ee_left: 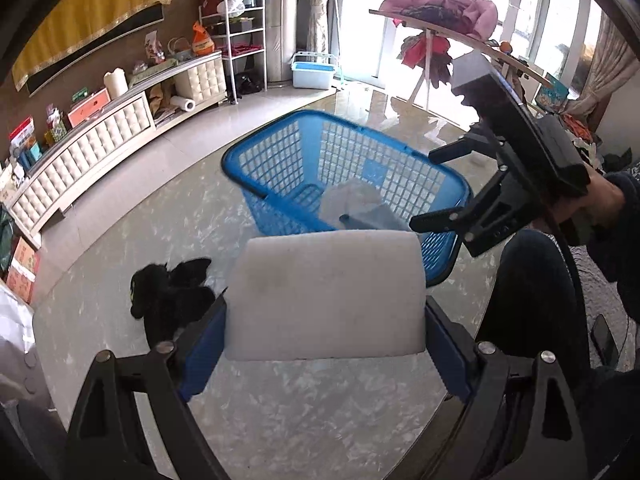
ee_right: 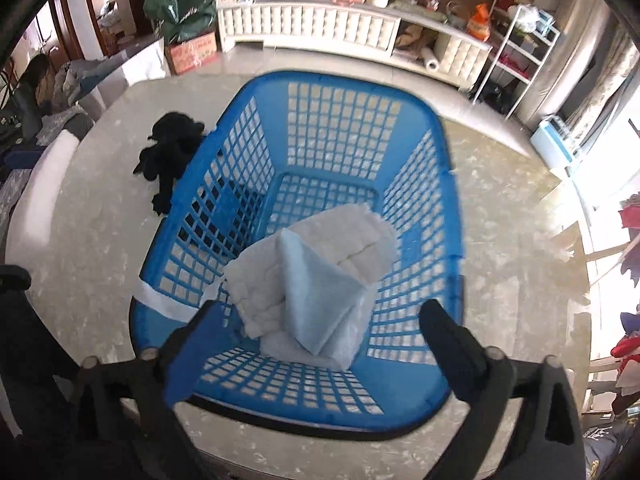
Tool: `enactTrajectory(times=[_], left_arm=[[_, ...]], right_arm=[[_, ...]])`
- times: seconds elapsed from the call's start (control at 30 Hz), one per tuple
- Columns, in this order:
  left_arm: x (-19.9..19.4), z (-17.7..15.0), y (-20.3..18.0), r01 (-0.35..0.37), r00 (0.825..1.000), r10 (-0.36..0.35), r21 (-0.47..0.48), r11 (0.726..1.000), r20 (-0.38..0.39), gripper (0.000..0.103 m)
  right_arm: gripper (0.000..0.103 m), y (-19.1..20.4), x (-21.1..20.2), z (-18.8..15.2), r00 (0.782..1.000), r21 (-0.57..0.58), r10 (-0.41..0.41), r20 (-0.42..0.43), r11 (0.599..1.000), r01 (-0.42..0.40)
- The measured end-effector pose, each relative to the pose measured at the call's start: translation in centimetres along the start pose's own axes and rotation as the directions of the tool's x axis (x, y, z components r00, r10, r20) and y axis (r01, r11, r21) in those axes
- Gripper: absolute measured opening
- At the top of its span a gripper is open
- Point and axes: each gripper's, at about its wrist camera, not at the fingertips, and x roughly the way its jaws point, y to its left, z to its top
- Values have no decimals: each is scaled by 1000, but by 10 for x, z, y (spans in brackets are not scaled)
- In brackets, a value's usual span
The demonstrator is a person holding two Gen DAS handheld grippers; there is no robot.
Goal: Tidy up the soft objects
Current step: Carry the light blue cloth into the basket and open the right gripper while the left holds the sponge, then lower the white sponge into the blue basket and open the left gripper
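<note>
My left gripper [ee_left: 326,316] is shut on a wide white foam pad [ee_left: 326,296], with its blue pads pressed on both ends, just in front of the blue mesh basket [ee_left: 280,160]. In the left wrist view, my right gripper [ee_left: 440,186] hangs open over the basket's right side. From its own camera, the right gripper [ee_right: 320,312] is open and empty above the basket [ee_right: 444,152]. A folded white towel [ee_right: 360,236] and a light blue cloth [ee_right: 320,304] lie inside. A black plush toy [ee_left: 168,296] lies on the table left of the basket [ee_right: 168,152].
The basket stands on a round marble table [ee_left: 280,420]. A person's dark-trousered knee [ee_left: 528,292] is at its right edge. A white padded cabinet [ee_left: 80,160], a wire rack [ee_left: 244,40] and a drying rack with pink clothes [ee_left: 440,4] stand around the room.
</note>
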Motion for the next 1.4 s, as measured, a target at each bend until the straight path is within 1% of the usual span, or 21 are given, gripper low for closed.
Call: enactTrajectory(times=[0.13, 0.3, 0.4, 0.53, 0.73, 0.93, 1.0, 1.13, 1.23, 1.4], left_arm=[[7, 16, -11, 10, 1000, -9, 22, 1000, -4, 89], [21, 40, -21, 2, 1000, 0, 63, 998, -23, 89], [32, 53, -24, -3, 999, 6, 86, 996, -37, 89], [50, 68, -26, -9, 998, 16, 111, 994, -65, 89], [78, 80, -24, -9, 995, 23, 144, 989, -98, 89], [103, 91, -21, -11, 993, 34, 203, 979, -110, 89], [113, 94, -19, -22, 992, 49, 226, 974, -117, 89], [127, 96, -18, -16, 991, 51, 269, 963, -125, 89], [137, 96, -16, -29, 989, 72, 304, 952, -130, 89], [146, 100, -7, -31, 989, 73, 307, 951, -125, 89]], right_arm=[[103, -11, -7, -8, 999, 38, 11, 53, 999, -13], [103, -23, -9, -20, 995, 92, -22, 97, 996, 13], [103, -28, -7, -23, 993, 125, -17, 114, 992, 3], [103, -32, -2, -25, 993, 151, -34, 117, 988, 16], [103, -40, 4, -27, 992, 183, -45, 121, 983, 22], [103, -46, 7, -29, 991, 219, -36, 128, 976, 7], [103, -47, 9, -29, 991, 230, -45, 128, 973, 15], [103, -51, 13, -26, 990, 251, -57, 127, 968, 23], [103, -53, 18, -23, 991, 260, -61, 120, 965, 28], [103, -59, 25, -23, 991, 278, -61, 121, 960, 26]])
